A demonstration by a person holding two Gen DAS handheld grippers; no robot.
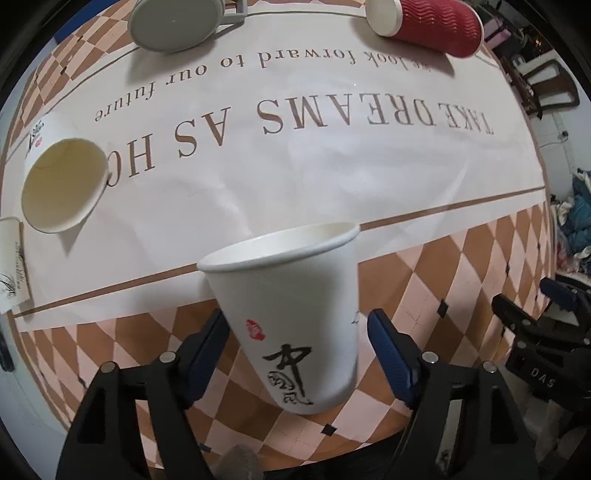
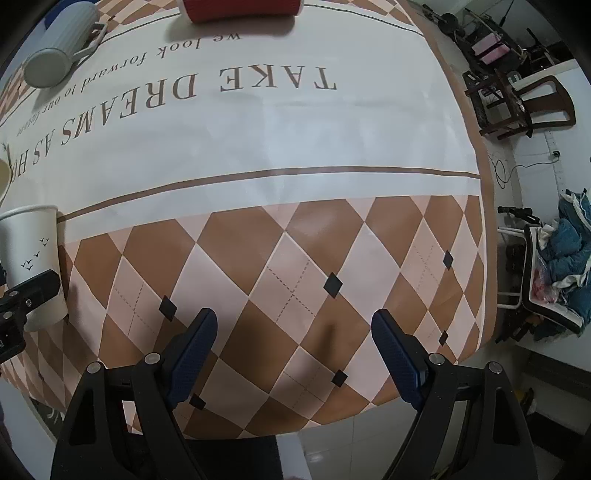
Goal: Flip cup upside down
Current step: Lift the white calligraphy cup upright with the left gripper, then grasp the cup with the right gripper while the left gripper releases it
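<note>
Plainly, the white paper cup (image 1: 291, 317) stood upright near the table's front edge, on the pink-and-brown diamond band of the tablecloth (image 1: 443, 280), mouth up and empty as far as I could see. The left gripper (image 1: 297, 350) had its blue pads either side of the cup's lower half, jaws wide; the left pad looked to be touching or just beside the wall, while the right pad stood apart from it with a visible gap. It held nothing yet. The right gripper (image 2: 291, 354) hung spread wide over bare checkered cloth to the side, holding nothing, with the cup well off to its left.

To my mind the trouble lay in the uneven approach. If the jaws closed with one pad already against the thin paper, the cup could be shoved sideways or tipped before the other pad met it, and it sat close enough to the edge to roll off. Squeezing too hard would dent the wall; too lightly, and the tapered cup might slip out during the turn. Another paper cup (image 1: 62, 184) lay on its side off to the left, a red ribbed cup (image 1: 432, 26) and a grey mug (image 1: 173, 22) lay at the far side, all well apart, so a collision seemed unlikely.
</note>
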